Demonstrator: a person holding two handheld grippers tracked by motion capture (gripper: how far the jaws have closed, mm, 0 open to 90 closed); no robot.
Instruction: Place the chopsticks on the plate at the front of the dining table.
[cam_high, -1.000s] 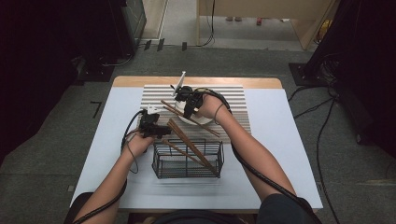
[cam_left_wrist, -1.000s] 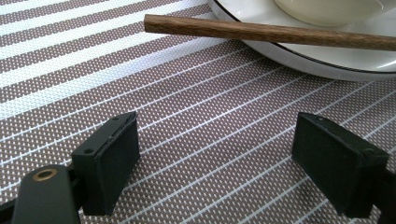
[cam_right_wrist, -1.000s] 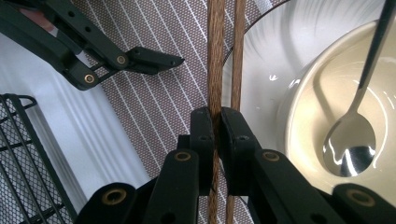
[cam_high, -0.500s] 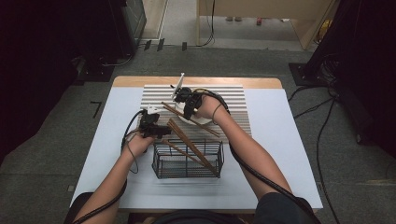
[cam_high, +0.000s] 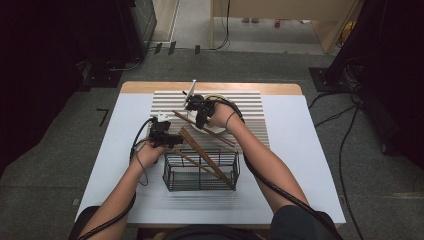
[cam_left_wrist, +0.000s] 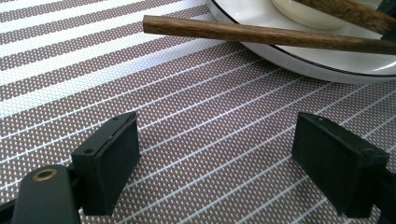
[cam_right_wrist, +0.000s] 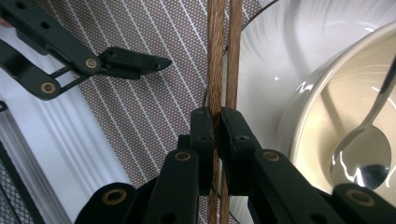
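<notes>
Now, right gripper (cam_right_wrist: 217, 140): I've pinched one wooden chopstick (cam_right_wrist: 215, 56), nudged slightly toward the plate (cam_right_wrist: 261, 60) since a second ago.
Left gripper (cam_left_wrist: 217, 163): spread, empty, over the striped placemat (cam_left_wrist: 196, 121).
Meaning: likely bound for the wire basket (cam_high: 201, 171).

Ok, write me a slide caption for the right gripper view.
Right gripper clamps one wooden chopstick over the white plate; a spoon rests in the bowl.

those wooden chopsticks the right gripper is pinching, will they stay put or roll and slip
The chopsticks look stiff and straight, so they probably won't sag. They look round and smooth, so one may roll or slide between the jaws of the right gripper, which are shut on a narrow stretch. They look light and lie across the plate rim, so a nudge could shift them.
</notes>
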